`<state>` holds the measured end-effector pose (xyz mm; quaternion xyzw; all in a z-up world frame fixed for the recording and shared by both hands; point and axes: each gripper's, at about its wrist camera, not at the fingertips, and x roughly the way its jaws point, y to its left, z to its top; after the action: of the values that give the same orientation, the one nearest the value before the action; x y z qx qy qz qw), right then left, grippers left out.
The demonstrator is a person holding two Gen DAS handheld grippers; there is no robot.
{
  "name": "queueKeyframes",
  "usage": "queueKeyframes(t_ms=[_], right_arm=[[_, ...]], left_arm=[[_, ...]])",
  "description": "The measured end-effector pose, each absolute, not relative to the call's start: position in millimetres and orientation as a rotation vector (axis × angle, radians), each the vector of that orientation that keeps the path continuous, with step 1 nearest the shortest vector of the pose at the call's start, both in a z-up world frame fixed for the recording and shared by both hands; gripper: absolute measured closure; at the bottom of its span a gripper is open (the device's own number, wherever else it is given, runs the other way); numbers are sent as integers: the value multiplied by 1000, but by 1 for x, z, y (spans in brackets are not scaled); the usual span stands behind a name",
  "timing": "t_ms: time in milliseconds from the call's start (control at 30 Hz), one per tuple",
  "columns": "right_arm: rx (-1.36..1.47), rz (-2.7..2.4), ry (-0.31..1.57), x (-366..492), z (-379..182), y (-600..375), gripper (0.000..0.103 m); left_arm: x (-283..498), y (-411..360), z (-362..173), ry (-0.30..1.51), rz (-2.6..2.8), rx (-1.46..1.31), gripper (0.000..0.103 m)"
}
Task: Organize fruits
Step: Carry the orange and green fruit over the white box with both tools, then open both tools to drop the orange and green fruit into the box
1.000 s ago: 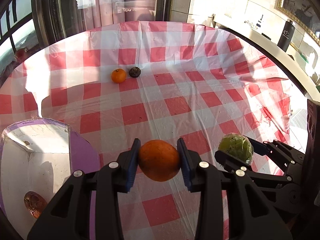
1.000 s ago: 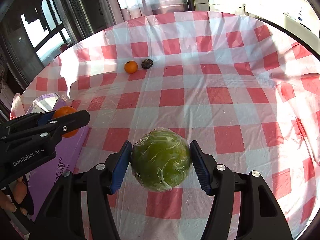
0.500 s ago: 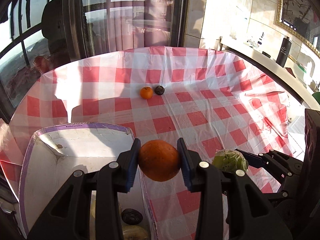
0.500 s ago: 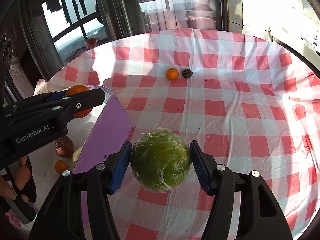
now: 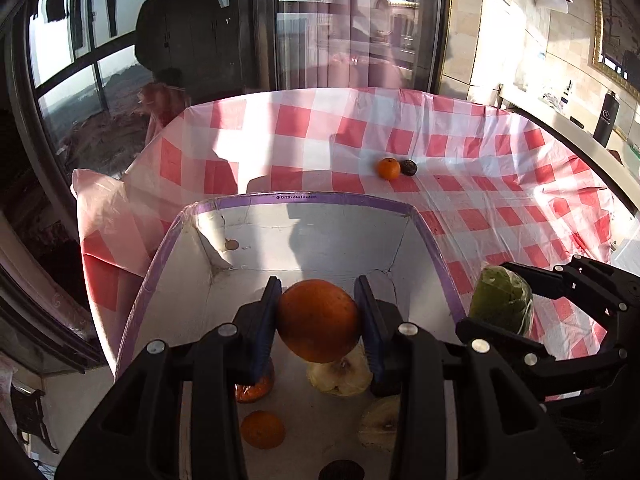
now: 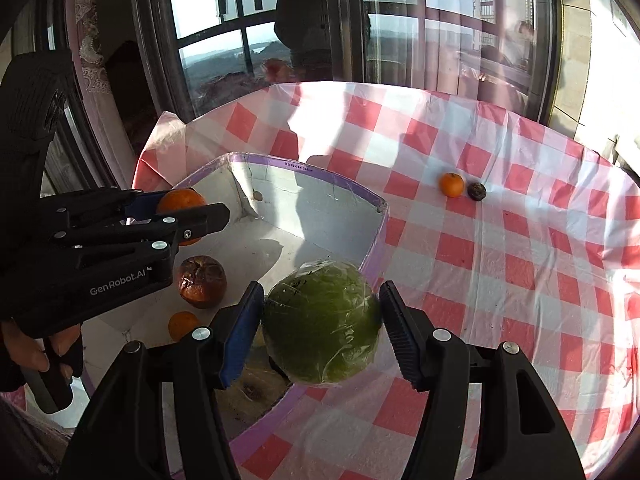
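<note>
Left gripper [image 5: 318, 322] clamps orange [image 5: 318, 320]; right view shows rotten fruit [image 6: 202, 281].

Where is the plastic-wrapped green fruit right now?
The plastic-wrapped green fruit is clamped in the right gripper, held over the right rim of the purple-edged box; the left wrist view shows it just right of that box.

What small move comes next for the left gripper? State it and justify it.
Probably lower the left gripper a little and open it: its orange hangs over the white box, which already holds fruit.
</note>
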<state>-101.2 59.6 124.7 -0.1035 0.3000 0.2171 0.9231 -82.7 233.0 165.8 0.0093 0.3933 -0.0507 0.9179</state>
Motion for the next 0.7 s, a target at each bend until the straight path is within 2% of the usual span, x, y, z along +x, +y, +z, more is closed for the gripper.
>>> queueKeyframes(t_ms=[133,167,200,700], right_arm=[[-280,497,611,-109,122,84,50],[-296,510,611,-110,121,89,62],[-310,523,614,-112,119,93,67],[-321,520,681,-107,107,98,62]], left_arm=[[-96,260,153,848,-65,3,65],[-99,264,148,860,-61,2,65],[-102,268,144,873,-56,2,65],[-110,276,106,1000,-55,22,64]])
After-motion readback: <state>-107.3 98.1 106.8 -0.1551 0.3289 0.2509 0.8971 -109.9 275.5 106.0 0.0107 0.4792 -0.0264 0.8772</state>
